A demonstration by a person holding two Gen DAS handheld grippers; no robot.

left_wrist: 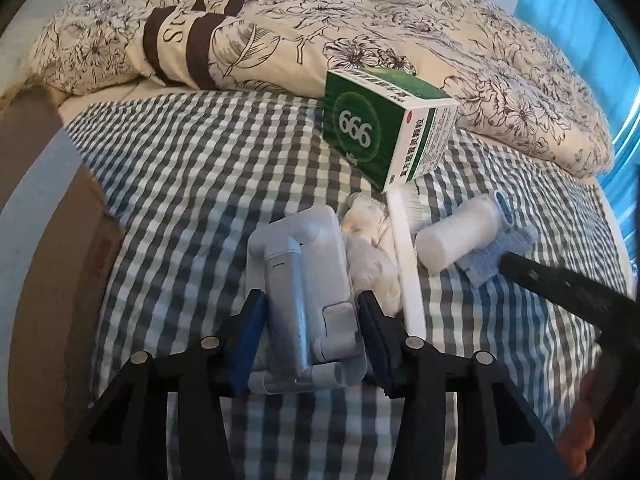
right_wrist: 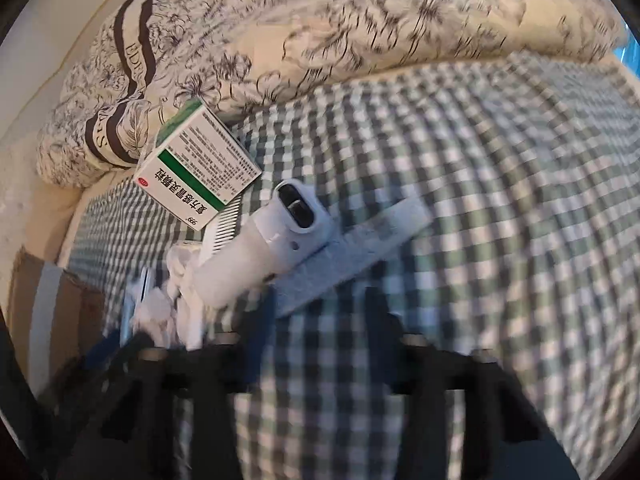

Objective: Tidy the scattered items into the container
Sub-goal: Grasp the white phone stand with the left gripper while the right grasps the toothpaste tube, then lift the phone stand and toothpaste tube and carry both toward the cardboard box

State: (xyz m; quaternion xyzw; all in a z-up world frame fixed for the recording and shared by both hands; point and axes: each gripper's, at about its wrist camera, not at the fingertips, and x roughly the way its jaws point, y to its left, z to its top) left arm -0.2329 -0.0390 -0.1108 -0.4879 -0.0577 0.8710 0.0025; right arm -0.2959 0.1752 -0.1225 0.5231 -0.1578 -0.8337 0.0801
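Left claw [left_wrist: 310,340] straddles the grey stand [left_wrist: 304,292] unclamped; right claw [right_wrist: 320,320] gapes (blurred).

Bare checked sheet [right_wrist: 480,200] right of clutter [right_wrist: 224,248]

Black angular left gripper [left_wrist: 310,344] with blue finger pads [left_wrist: 249,340] and round silver screws [left_wrist: 139,358].

Your left wrist view is sharp and evenly lit by soft daylight, with bright blue glare at the far right edge. Ahead of the jaws, the green box [left_wrist: 384,128] casts only a faint shadow. Your right wrist view is smeared by motion blur, worst around the jaws and on the checked sheet [right_wrist: 500,200] to their right. Both views bend at the dark rims.
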